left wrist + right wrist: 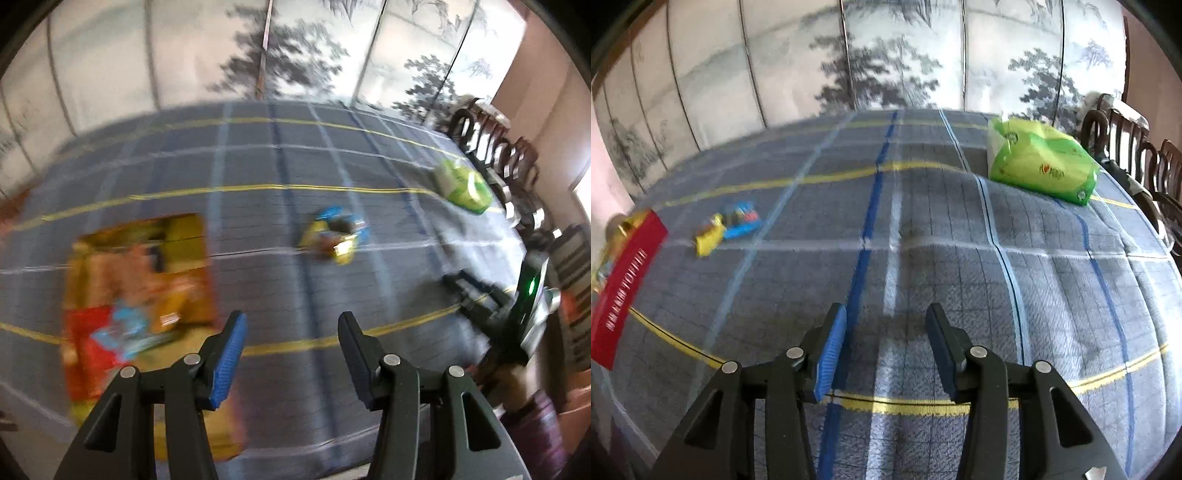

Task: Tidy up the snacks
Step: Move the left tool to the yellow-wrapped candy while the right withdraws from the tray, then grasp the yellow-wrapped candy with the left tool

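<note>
A red and yellow box (140,295) with snack packets inside lies on the left of the checked tablecloth (295,166); its red side (624,288) shows at the left edge of the right wrist view. A small heap of blue and yellow snack packets (336,236) (727,229) lies loose on the cloth. My left gripper (291,317) hovers just right of the box, open, with nothing between its fingers. My right gripper (886,308) is open over bare cloth, well right of the packets, and empty. Its dark body appears blurred at the right of the left wrist view.
A green plastic-wrapped pack (1041,162) (463,186) sits at the far right of the table. Dark wooden chairs (1126,140) line the right edge. A folding screen painted with trees (886,55) stands behind the table.
</note>
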The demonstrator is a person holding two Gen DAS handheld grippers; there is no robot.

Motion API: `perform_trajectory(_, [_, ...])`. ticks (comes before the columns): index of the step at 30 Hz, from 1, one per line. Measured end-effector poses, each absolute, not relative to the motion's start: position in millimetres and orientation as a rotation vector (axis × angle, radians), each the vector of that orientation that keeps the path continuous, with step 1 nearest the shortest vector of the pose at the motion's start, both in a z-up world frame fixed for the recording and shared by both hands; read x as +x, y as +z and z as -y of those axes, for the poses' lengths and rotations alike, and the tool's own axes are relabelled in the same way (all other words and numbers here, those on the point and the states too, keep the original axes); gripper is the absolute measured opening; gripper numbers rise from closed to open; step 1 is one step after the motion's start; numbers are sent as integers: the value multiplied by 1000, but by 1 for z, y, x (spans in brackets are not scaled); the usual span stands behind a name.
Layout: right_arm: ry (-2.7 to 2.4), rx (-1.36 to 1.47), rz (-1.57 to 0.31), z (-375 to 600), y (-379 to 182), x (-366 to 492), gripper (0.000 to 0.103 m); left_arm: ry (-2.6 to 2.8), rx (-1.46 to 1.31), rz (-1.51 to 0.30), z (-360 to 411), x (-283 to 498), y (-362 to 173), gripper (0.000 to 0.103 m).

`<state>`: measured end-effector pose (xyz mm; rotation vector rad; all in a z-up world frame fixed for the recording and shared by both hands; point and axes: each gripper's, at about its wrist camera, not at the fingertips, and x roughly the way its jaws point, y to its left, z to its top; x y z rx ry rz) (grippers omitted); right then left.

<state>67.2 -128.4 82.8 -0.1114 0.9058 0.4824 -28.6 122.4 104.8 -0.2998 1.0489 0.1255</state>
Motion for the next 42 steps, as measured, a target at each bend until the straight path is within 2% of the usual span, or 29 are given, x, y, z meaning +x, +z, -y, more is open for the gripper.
perform_trajectory(5, [540,-47,-903,138,83,67,47,128,-482,-1157,-126,42,76,50])
perform_trajectory(7, [555,-24,-901,141,83,67,47,128,-560,-1186,-128,60,64,42])
perform_trajectory(8, [566,-12,-901,142,83,67,47,140,-602,-1212,-129,72,54,33])
perform_trajectory(9, [575,-5,-901,142,84,67,47,153,-621,-1231,-129,78,49,31])
perform_trajectory(25, [670,78,-885,151,85,67,55,316,-767,-1296,-136,121,7,34])
perform_trajectory(29, [677,94,-885,154,86,68,57,384,-751,-1311,-130,120,5,42])
perform_trajectory(31, [678,99,-884,155,86,68,59,392,-709,-1312,-128,122,6,42])
perform_trajectory(33, [676,105,-882,156,87,69,63,398,-669,-1322,-125,124,6,40])
perform_trajectory(34, [674,111,-882,157,87,70,63,405,-649,-1323,-123,124,7,36])
perform_trajectory(35, [673,115,-884,158,86,70,64,417,-622,-1324,-122,125,7,25])
perform_trajectory(40, [662,117,-896,159,85,72,64,351,-650,-1269,-126,105,10,23])
perform_trajectory(42, [659,106,-910,156,84,74,64,363,-568,-1217,-117,87,23,23])
